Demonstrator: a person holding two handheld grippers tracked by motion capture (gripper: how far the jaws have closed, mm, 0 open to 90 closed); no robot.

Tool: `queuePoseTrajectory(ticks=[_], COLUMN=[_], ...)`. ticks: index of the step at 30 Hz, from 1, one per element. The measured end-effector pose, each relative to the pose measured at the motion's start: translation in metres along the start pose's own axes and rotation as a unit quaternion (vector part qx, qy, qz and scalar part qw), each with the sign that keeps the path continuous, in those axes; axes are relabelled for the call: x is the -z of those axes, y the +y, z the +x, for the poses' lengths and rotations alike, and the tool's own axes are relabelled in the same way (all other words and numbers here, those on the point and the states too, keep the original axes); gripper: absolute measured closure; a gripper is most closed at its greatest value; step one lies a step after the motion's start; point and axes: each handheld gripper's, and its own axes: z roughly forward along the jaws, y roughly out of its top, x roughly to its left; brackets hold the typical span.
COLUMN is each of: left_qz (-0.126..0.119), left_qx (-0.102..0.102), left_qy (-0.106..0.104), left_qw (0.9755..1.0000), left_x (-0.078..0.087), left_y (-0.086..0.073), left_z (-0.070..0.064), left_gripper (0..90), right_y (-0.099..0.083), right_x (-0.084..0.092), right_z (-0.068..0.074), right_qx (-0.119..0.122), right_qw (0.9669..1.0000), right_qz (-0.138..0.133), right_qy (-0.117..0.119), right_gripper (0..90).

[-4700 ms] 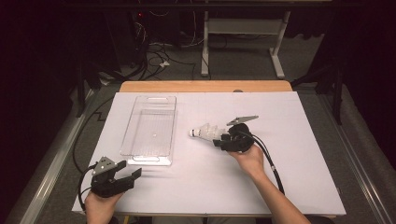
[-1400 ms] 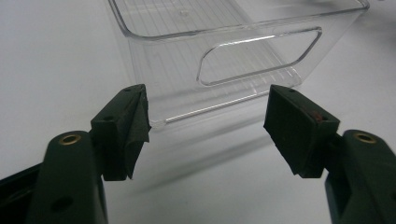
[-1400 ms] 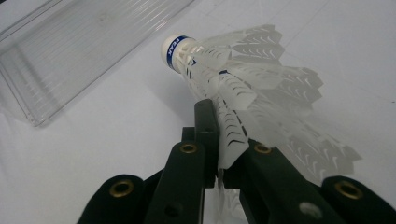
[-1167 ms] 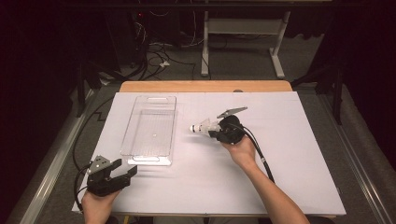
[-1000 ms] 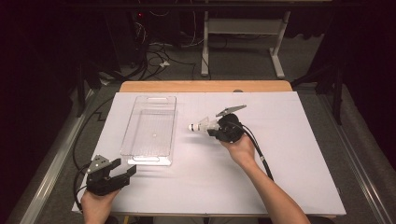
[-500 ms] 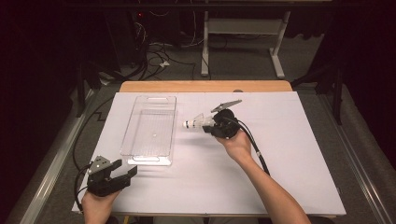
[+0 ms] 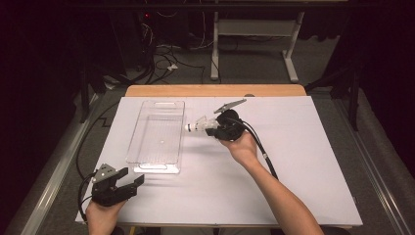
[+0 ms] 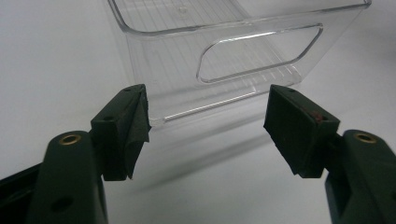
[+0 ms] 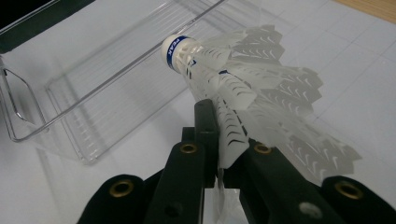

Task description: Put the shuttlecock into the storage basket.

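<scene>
A white shuttlecock hangs just right of the clear plastic bin, its cork end pointing at the bin's right wall. My right gripper is shut on the shuttlecock's feather skirt and holds it above the white table cover. The clear bin lies open and holds nothing. My left gripper rests at the table's front left corner, open, with nothing between its jaws. It faces the bin's near end wall with its handle slot.
A white cover spreads over the table, with a wooden strip along the far edge. A black cable trails from the right gripper along the forearm. Beyond the table are a dark floor, cables and a white stand.
My right gripper has carried the shuttlecock left and slightly up, closer to the bin's right wall. The left gripper has stayed where it was.
</scene>
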Motion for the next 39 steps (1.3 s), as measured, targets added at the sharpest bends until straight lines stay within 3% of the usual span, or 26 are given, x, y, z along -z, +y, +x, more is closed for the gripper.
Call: queuePoseTrajectory(ticks=[39], left_qz=[0.000], left_qx=[-0.003], left_qy=[-0.005], left_qw=[1.0000], left_x=[0.000], left_y=[0.000], left_z=[0.000], left_gripper=[31.8], right_y=[0.030], right_x=[-0.015], right_z=[0.016], right_qx=[0.021], right_qw=[0.9996], right_qz=[0.008], right_qy=[0.017], right_gripper=[89.2])
